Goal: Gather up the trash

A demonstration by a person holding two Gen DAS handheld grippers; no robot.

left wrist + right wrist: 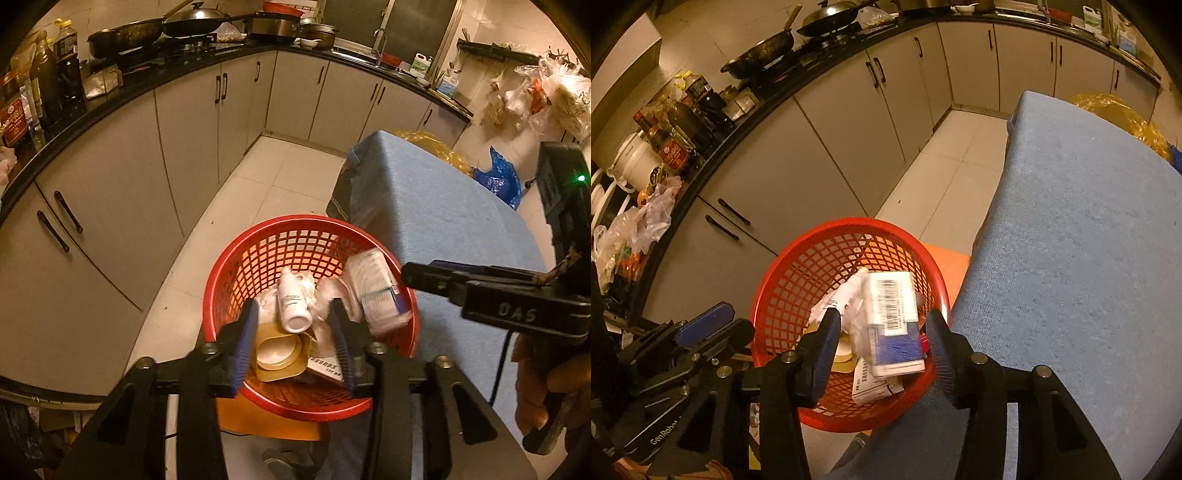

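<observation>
A red mesh basket (295, 221) (849, 223) stands beside a blue-covered table (443, 214) (1089, 221). Inside lie a white bottle (291, 302) (846, 291), a white and blue carton (376, 291) (892, 306), a beige plastic lid (279, 354), a printed box (871, 387) and crumpled wrappers. My left gripper (294, 304) hangs open over the basket, the bottle lying loose between its blue pads. My right gripper (883, 313) is open too, and the blurred carton sits between its fingers without being pressed. Each gripper shows at the edge of the other's view.
An orange stool (266, 417) sits under the basket. Grey cabinets (110, 221) with a black worktop curve round the left and back, carrying pans and bottles. White floor tiles (280, 177) run between cabinets and table. Plastic bags (546, 96) hang at the far right.
</observation>
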